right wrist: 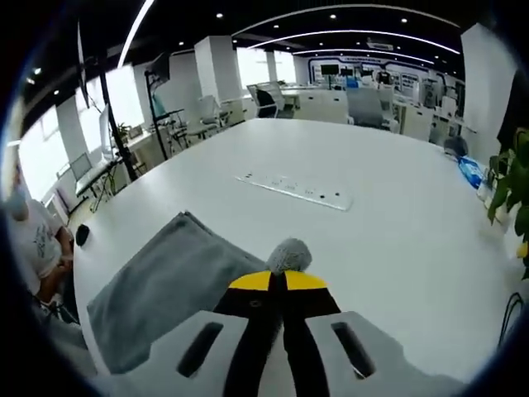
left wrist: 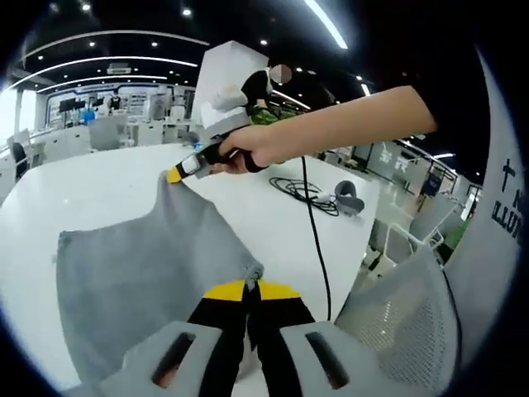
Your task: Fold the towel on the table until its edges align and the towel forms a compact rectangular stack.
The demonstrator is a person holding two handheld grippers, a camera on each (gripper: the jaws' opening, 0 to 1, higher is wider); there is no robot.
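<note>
Left gripper: jaws pinching a towel corner at their tips.
Right gripper: jaws pinching a bunched corner.
Towel: on the table, spreading left of both jaws.
Risk: either small pinch may slip, skewing the edges.

My left claw is black with yellow tips and pale grey housing, and so is my right claw. The towel is plain mid grey with no pattern, against a white table. There's a black cable snaking across the white top, plus a white power strip. My sleeve is black. The chair next to me has light grey mesh. Green plant leaves at the edge.
</note>
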